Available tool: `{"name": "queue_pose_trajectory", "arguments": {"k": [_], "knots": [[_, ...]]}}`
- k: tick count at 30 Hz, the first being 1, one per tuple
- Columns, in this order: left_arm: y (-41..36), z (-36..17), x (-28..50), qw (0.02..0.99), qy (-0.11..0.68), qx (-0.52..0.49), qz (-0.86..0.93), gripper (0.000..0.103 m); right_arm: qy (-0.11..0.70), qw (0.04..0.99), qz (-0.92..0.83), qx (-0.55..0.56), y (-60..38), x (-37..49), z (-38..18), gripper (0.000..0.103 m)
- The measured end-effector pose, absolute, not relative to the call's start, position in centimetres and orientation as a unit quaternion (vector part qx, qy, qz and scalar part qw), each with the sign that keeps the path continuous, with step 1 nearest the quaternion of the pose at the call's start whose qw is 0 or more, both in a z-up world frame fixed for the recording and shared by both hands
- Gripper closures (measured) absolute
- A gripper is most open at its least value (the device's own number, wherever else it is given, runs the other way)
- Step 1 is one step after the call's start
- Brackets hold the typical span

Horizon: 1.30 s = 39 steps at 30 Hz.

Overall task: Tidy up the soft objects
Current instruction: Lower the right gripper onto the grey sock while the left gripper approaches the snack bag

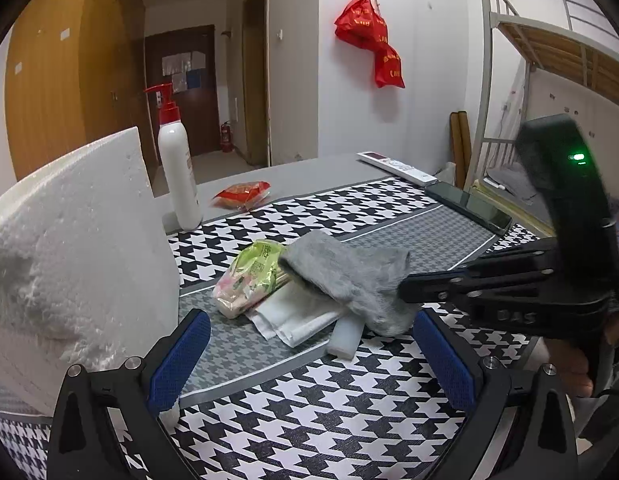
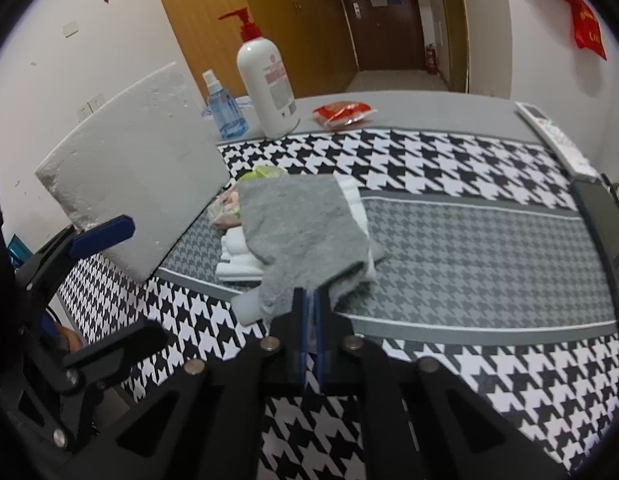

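A grey fluffy cloth (image 1: pixel 349 276) (image 2: pixel 297 228) lies draped over a folded white cloth (image 1: pixel 297 316) (image 2: pixel 237 248) and a green snack packet (image 1: pixel 249 276) on the houndstooth mat (image 1: pixel 309 412). A small white foam block (image 1: pixel 345 340) (image 2: pixel 249 308) pokes out under its near edge. My right gripper (image 2: pixel 309 300) (image 1: pixel 407 288) is shut, its tips pinching the grey cloth's near edge. My left gripper (image 1: pixel 309 360) stands open just short of the pile, nothing between its blue pads (image 1: pixel 181 360). A large white foam slab (image 1: pixel 69 260) (image 2: pixel 141 184) leans beside its left finger.
A white pump bottle (image 1: pixel 177 172) (image 2: pixel 269 88), a blue spray bottle (image 2: pixel 225 108) and a red packet (image 1: pixel 241 194) (image 2: pixel 341 114) stand at the back. A remote (image 1: pixel 397 166) and a dark phone (image 1: pixel 469 204) lie at the right edge. A bunk bed frame (image 1: pixel 493 80) is beyond.
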<state>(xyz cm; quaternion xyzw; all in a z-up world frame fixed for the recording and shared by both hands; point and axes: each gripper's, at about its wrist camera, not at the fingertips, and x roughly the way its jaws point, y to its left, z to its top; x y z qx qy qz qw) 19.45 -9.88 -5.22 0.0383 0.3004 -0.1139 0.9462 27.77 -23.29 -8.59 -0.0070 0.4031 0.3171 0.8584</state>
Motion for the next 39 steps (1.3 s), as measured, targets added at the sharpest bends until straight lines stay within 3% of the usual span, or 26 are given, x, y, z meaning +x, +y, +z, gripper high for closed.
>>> {"name": "queue_pose_trajectory", "arguments": {"k": [22,27,31,39], "knots": [[-11.6,-5.7,22.0,0.936,0.334,0.05,-0.101,0.002,0.342,0.914,0.217,0.014,-31.5,24.8,-6.0,0.098],[-11.5,-5.8,23.2,0.933,0.34,0.044,-0.105,0.007,0.35,0.907,0.234,0.001,-30.0,25.3,-6.9,0.098],[-11.4,-6.1,24.5,0.931,0.351,0.045,-0.091,0.02,0.353,0.903,0.246,0.005,-29.5,25.6,-7.2,0.098],[-10.5,-6.5,27.3,0.927,0.37,0.048,-0.045,0.027,0.355,0.896,0.267,0.001,-28.4,25.8,-8.0,0.097]]}}
